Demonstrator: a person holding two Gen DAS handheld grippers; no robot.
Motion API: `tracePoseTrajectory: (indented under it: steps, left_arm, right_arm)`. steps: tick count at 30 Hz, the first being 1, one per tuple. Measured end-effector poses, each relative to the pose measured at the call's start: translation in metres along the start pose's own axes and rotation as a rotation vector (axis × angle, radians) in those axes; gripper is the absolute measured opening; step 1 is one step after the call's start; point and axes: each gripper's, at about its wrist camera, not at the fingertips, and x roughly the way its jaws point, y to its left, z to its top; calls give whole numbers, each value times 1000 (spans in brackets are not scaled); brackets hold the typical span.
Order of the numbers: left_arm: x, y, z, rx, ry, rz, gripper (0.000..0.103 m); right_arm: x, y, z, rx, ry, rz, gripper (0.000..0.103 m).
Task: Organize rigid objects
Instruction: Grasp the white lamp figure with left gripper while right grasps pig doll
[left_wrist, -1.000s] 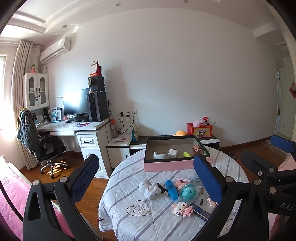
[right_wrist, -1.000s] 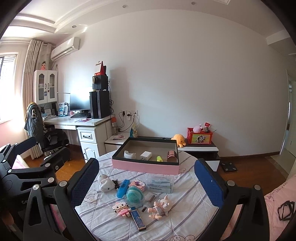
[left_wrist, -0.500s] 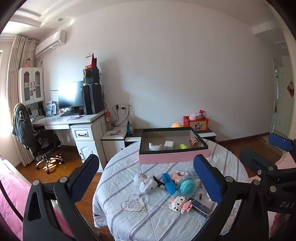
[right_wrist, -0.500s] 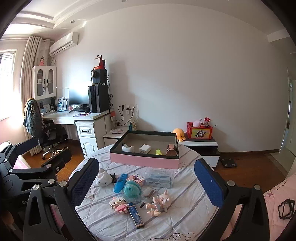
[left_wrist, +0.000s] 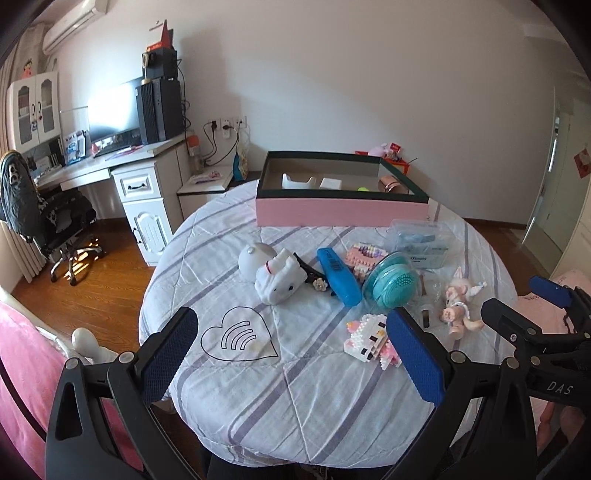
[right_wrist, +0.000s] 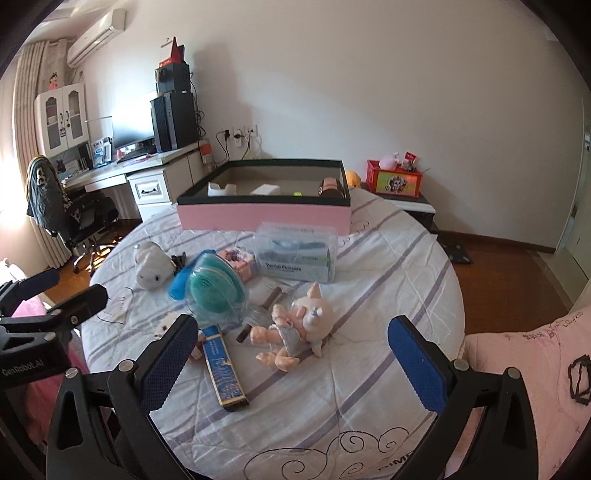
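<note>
Hovering above the near edge of the round tabletop (left_wrist: 229, 391), the left tool (left_wrist: 291, 354) fills the lower frame of its view, blue pads spread wide and empty. A white toy (left_wrist: 277, 280), blue case (left_wrist: 338, 277) and teal round case (left_wrist: 389, 282) lie at centre frame, the pink box (left_wrist: 341, 212) above them. In the right wrist view, the right tool (right_wrist: 290, 356) hangs likewise spread and empty, a pink pig doll (right_wrist: 295, 328) just above its gap; the left tool shows at the left edge.
</note>
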Motion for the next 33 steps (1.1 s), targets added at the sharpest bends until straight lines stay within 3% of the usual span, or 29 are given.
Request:
tracePoseTrajectory:
  steps: [8, 17, 27, 31, 33]
  left_arm:
    - [39, 17, 1, -29, 76, 32, 103]
    - [68, 30, 3, -51, 128, 43, 103]
    - [81, 36, 3, -58, 145, 45, 103]
    - [84, 38, 3, -54, 152, 48, 103]
    - [87, 39, 4, -57, 156, 47, 103]
  right_arm:
    - [48, -23, -7, 60, 94, -15, 103]
    - [76, -22, -1, 75, 141, 79, 103]
    - [79, -13, -9, 45, 159, 171, 103]
    - [84, -17, -10, 41, 159, 183, 90]
    - [83, -23, -9, 57, 150, 196, 90]
